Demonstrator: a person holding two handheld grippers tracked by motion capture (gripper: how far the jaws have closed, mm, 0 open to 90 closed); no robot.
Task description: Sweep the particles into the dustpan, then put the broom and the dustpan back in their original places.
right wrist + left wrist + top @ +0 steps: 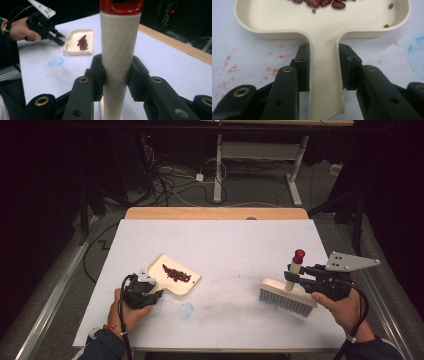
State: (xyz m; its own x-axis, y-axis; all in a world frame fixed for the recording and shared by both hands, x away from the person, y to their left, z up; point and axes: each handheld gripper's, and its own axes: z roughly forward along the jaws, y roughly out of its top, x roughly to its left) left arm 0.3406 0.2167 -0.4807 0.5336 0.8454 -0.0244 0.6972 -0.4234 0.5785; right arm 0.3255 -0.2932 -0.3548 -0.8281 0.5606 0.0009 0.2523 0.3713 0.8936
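High view overlooks the table [220, 235]; both close tongs views share it.

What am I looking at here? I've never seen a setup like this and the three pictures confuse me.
A person sits at a white table holding a hand-held black two-jaw gripper in each hand. The high view looks down from above; the other two pictures come from cameras riding on the grippers, looking along their jaws. The left gripper is clamped on the handle of a cream plastic dustpan, which lies on the table and holds dark red beans. The right gripper is clamped on the cream, red-capped handle of a brush with pale bristles, off to the right of the dustpan.
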